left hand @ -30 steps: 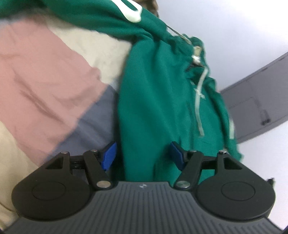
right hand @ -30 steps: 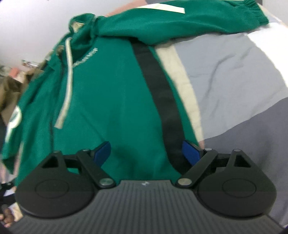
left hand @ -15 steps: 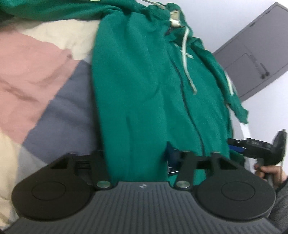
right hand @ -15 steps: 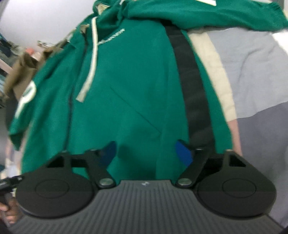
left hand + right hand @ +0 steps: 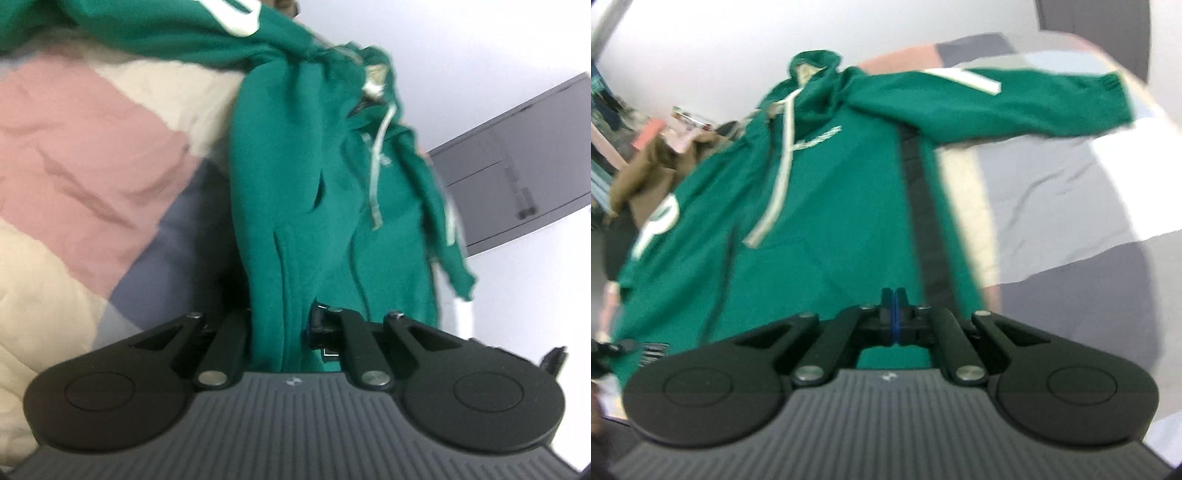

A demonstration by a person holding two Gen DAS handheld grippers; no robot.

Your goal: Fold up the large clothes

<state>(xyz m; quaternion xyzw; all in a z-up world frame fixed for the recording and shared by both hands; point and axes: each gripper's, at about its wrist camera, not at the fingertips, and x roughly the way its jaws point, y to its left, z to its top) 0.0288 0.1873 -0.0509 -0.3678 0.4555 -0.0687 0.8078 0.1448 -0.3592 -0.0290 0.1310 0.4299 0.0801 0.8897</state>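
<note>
A green zip hoodie (image 5: 314, 221) with white drawstrings lies face up on a patchwork bedspread (image 5: 74, 166). In the left wrist view my left gripper (image 5: 279, 325) has its jaws closing, and a bunched fold of the hoodie's lower edge is pinched between the fingers. In the right wrist view the hoodie (image 5: 831, 203) stretches away, with one sleeve (image 5: 1015, 107) laid out to the right. My right gripper (image 5: 894, 310) is closing. Its blue pads meet at the hoodie's lower edge beside a black side stripe (image 5: 923, 206), and green cloth shows under the fingers.
The bedspread (image 5: 1052, 203) spreads out right of the hoodie in grey, cream and pink patches. A grey door (image 5: 517, 184) stands against the white wall beyond the bed. Past the far left of the bed, a brown garment (image 5: 646, 170) and clutter sit.
Both grippers went from wide open to closed at the hoodie's lower edge. Both have risen, and the cloth near them has bunched and lifted.
</note>
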